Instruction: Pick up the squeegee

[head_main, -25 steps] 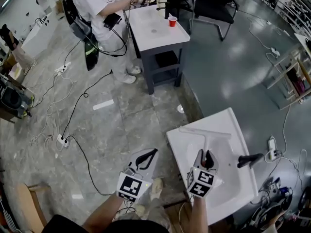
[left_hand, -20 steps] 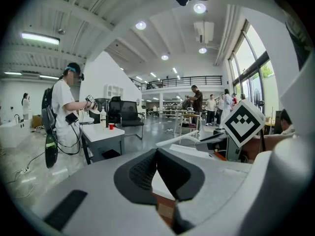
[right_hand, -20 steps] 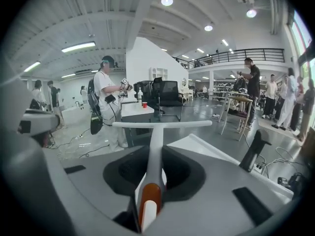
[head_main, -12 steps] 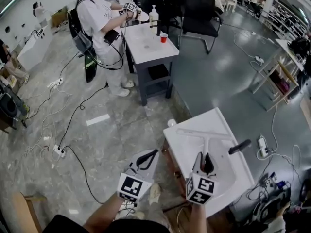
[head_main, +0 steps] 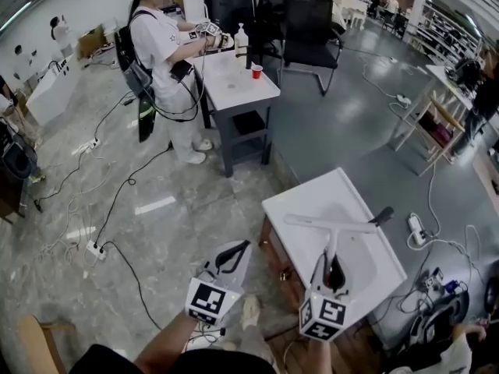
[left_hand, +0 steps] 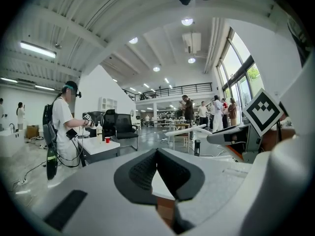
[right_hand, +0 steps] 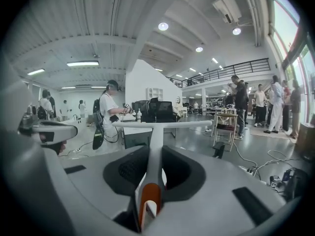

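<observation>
The white T-shaped squeegee (head_main: 330,226) hangs over the white sink (head_main: 306,202), its blade crosswise and its handle running back into my right gripper (head_main: 334,268). In the right gripper view the handle (right_hand: 156,142) lies between the pads of the right gripper (right_hand: 153,170), which is shut on it, and the orange handle end sticks out behind. My left gripper (head_main: 236,255) hovers left of the sink over the floor. Its tips touch in the left gripper view, so the left gripper (left_hand: 157,154) is shut with nothing in it.
A black faucet (head_main: 381,216) stands at the sink's right edge. Farther off a person (head_main: 166,49) works at a white table (head_main: 238,78) bearing a red cup (head_main: 256,71) and a bottle. Cables and a power strip (head_main: 95,249) lie on the floor at left; black chairs (head_main: 310,22) stand behind.
Both grippers have risen. The squeegee has come up off the sink basin with the right gripper. The view has tilted up, showing more of the room.
</observation>
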{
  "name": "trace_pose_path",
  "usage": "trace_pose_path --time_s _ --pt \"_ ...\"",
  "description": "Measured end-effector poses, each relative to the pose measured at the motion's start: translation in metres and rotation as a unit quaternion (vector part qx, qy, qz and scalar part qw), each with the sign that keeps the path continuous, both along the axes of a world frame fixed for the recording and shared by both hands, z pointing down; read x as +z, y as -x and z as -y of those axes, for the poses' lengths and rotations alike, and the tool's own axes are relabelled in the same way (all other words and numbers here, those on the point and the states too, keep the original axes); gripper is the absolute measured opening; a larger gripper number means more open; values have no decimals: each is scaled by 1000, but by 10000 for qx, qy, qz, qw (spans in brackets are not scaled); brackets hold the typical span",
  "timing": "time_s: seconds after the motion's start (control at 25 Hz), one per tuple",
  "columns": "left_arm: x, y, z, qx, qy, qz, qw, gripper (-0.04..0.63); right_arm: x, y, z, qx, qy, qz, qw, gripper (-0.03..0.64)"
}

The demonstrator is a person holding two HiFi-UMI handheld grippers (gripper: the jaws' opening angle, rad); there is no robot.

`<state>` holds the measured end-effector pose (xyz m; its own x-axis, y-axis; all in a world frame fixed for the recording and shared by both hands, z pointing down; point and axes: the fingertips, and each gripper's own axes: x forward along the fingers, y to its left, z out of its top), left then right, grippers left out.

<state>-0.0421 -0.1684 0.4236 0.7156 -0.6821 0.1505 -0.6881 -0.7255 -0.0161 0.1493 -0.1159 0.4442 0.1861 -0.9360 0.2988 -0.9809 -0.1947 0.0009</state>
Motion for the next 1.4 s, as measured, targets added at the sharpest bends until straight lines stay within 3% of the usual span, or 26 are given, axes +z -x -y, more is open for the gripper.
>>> trace_pose_path --time_s 0.68,1.2,1.4 --pt "-19 34 -91 131 -79 8 9999 2 -26 45 -111 40 -591 -232 9980 81" --pt "-22 45 -114 154 -90 10 9998 2 -29 61 -130 -14 -653 -254 9975 81" --pt "-26 42 -112 162 -344 -13 9993 2 -28 58 -131 -39 -635 -287 9976 81"
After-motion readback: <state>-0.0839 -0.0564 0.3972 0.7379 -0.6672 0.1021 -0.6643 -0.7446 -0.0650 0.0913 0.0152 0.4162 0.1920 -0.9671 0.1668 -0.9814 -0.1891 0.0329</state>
